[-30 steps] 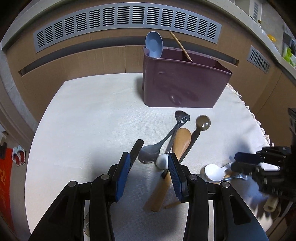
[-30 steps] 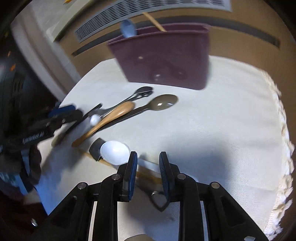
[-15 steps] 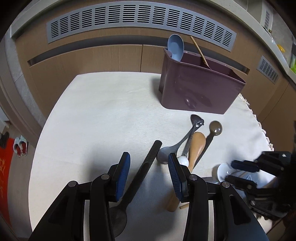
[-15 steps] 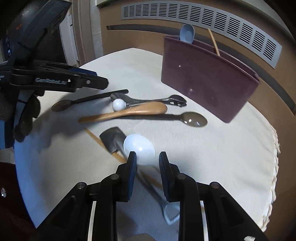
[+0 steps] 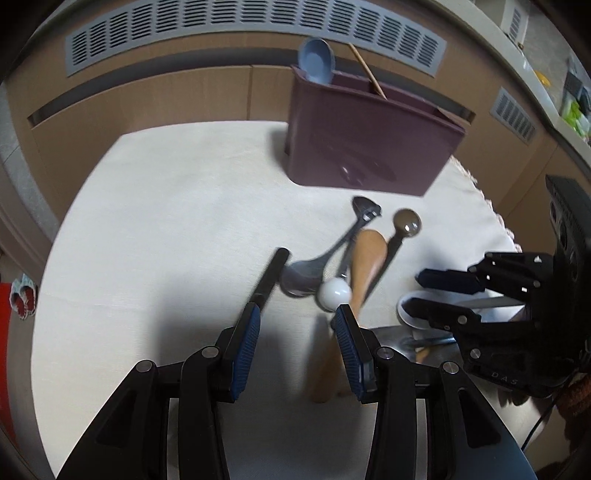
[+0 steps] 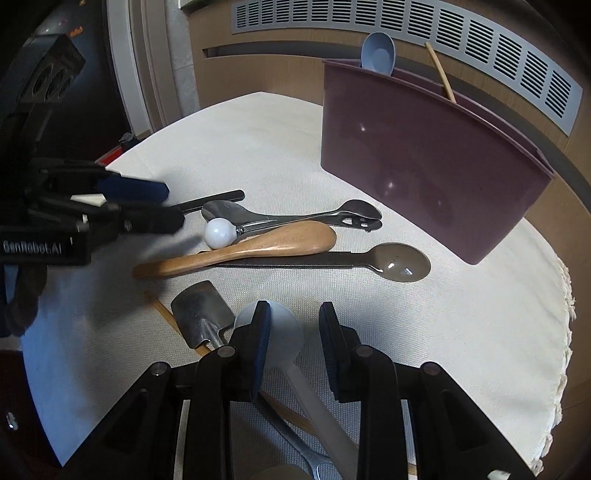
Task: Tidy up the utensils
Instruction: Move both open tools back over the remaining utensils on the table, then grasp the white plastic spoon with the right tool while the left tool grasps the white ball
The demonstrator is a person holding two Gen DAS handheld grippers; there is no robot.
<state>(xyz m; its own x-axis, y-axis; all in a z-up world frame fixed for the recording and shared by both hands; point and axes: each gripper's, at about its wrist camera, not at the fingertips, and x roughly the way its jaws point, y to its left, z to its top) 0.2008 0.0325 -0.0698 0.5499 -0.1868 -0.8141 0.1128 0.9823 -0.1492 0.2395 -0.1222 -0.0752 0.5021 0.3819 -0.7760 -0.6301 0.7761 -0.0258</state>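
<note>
A maroon utensil holder [image 5: 369, 147] [image 6: 424, 158] stands at the back of the cloth, with a blue spoon [image 5: 316, 64] and a chopstick in it. Loose utensils lie in front: a black-handled spoon [image 5: 271, 273], a steel ladle [image 5: 325, 258], a wooden spoon [image 6: 240, 251], a brown spoon [image 6: 399, 264], a white-knobbed utensil [image 6: 219, 232], a small metal spade [image 6: 199, 317] and a white spoon [image 6: 284, 332]. My left gripper [image 5: 297, 325] is open just above the black handle's near end. My right gripper [image 6: 293, 325] is open, straddling the white spoon.
The table has a cream cloth [image 5: 166, 221] with a fringed right edge [image 6: 565, 332]. Wooden cabinets with grey vents [image 5: 221, 26] stand behind it. A chopstick [image 6: 162, 310] lies under the spade.
My left gripper moved forward and right toward the utensil pile. My right gripper dropped lower over the white spoon, whose bowl now sits between its fingers.
</note>
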